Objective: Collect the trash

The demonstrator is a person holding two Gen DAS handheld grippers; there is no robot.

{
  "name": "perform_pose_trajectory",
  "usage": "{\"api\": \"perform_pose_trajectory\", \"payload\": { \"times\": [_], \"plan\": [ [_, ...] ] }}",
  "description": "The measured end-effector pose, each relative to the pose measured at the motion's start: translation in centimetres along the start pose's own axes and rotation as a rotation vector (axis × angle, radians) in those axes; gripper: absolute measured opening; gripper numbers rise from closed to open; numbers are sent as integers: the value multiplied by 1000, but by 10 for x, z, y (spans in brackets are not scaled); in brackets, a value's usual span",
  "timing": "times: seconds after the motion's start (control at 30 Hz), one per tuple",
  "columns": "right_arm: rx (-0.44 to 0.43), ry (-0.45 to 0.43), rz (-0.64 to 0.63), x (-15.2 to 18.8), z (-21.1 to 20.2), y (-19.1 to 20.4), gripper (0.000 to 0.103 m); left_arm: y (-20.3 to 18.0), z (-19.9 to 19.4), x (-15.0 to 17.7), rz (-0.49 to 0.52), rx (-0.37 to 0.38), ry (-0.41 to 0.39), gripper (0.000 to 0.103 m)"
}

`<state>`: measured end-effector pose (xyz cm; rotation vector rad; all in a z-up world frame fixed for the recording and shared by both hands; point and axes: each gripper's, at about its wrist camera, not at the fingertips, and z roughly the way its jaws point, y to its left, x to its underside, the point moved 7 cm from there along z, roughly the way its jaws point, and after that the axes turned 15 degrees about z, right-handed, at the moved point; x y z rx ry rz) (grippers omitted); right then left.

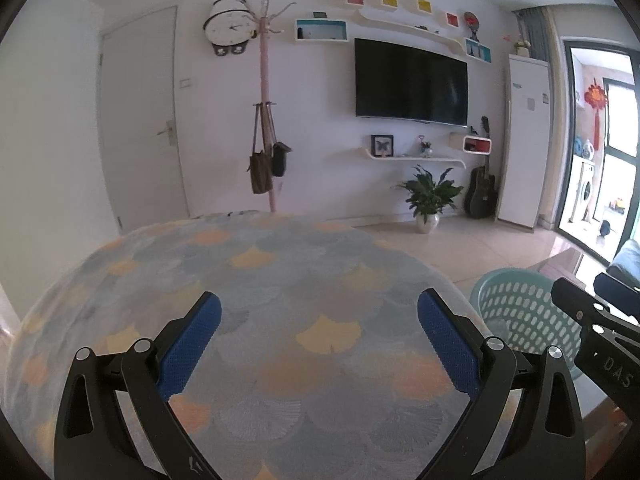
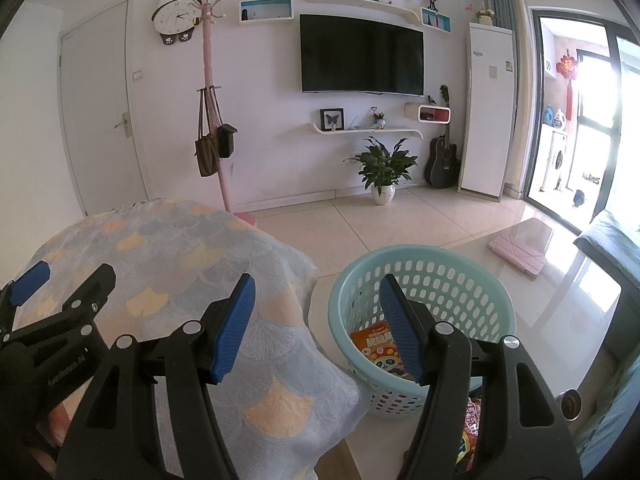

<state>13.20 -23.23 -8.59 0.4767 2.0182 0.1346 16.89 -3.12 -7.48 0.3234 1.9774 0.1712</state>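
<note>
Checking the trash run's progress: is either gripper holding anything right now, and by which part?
Nothing is held. The left gripper and right gripper both stand open and empty; a snack packet already lies in the basket.

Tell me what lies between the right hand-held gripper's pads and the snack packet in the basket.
Nothing: in the right wrist view the open right hand-held gripper sits above the basket, with clear space to the snack packet.

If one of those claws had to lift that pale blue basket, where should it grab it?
A judgement: take the basket by its top rim, coming straight down from above, one finger inside and one outside the wall. It stands upright with its mouth open, and the rim is a thin band, while the round body looks too wide for the open right gripper. Choose the near rim, away from the snack packet inside.
</note>
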Motion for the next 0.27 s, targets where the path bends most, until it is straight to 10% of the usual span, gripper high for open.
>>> {"api": "perform_pose_trajectory", "payload": {
  "times": [0.27],
  "plan": [
    [0,2,0,1,1,0,61,-3,0,1,3,14,20,96]
  ]
}}
